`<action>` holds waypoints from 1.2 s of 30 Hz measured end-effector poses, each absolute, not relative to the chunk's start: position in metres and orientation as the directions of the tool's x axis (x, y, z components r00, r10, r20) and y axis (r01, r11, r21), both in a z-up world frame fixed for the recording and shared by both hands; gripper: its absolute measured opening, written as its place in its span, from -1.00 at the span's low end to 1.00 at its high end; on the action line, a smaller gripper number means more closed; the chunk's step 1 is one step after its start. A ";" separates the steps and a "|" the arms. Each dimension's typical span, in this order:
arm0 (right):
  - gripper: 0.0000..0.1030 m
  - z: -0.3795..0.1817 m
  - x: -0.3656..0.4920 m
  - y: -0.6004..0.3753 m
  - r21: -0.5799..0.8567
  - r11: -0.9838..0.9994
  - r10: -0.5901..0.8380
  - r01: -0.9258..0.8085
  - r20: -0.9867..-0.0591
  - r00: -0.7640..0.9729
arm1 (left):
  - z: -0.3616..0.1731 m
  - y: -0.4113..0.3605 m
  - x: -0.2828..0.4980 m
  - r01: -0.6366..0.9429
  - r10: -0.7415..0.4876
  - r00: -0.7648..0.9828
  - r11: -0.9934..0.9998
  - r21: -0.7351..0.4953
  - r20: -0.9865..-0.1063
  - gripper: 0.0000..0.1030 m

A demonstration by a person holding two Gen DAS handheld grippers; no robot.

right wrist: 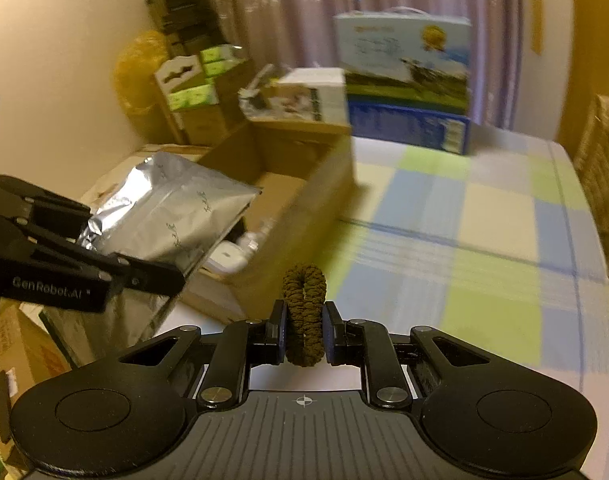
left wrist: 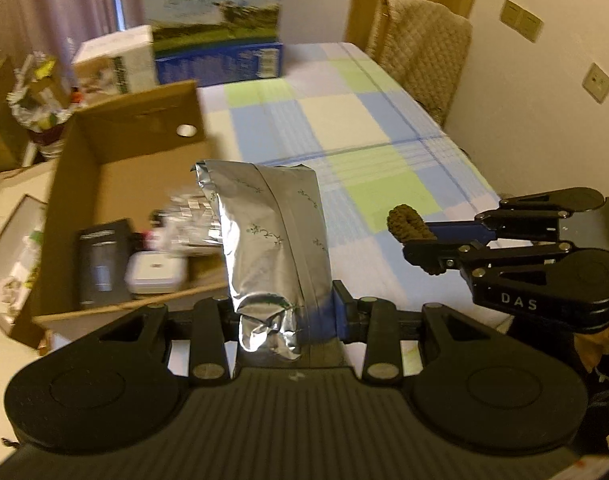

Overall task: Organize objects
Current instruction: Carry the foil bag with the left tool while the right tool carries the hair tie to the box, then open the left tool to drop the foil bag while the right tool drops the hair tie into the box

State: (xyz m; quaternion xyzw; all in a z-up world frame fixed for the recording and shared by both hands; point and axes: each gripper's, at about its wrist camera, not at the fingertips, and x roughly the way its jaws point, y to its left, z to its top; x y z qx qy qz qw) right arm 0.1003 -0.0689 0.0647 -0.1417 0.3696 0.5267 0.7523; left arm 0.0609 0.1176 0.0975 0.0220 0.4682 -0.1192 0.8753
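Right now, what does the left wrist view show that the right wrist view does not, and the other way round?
Only the left wrist view shows a dark box lying inside the cardboard box, and two wall plates.

Only the right wrist view shows a yellow bag and stacked green cartons against the wall.

Both show the left tongs gripping the silver foil pouch, the right tongs shut on a brown scrunchie, the checked tablecloth and the blue carton.

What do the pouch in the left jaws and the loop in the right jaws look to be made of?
Silver pouch: looks like metallised foil or foil-laminate film, glossy with sharp creases and a faint printed pattern. Brown loop: looks like fabric-covered elastic, matte and finely ribbed, probably a hair tie.
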 end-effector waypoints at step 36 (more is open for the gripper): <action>-0.71 0.013 0.166 0.145 0.209 0.358 0.650 -0.910 -0.756 0.082 | 0.077 0.271 0.225 0.083 -0.045 0.512 0.997 -0.002 -0.858 -0.38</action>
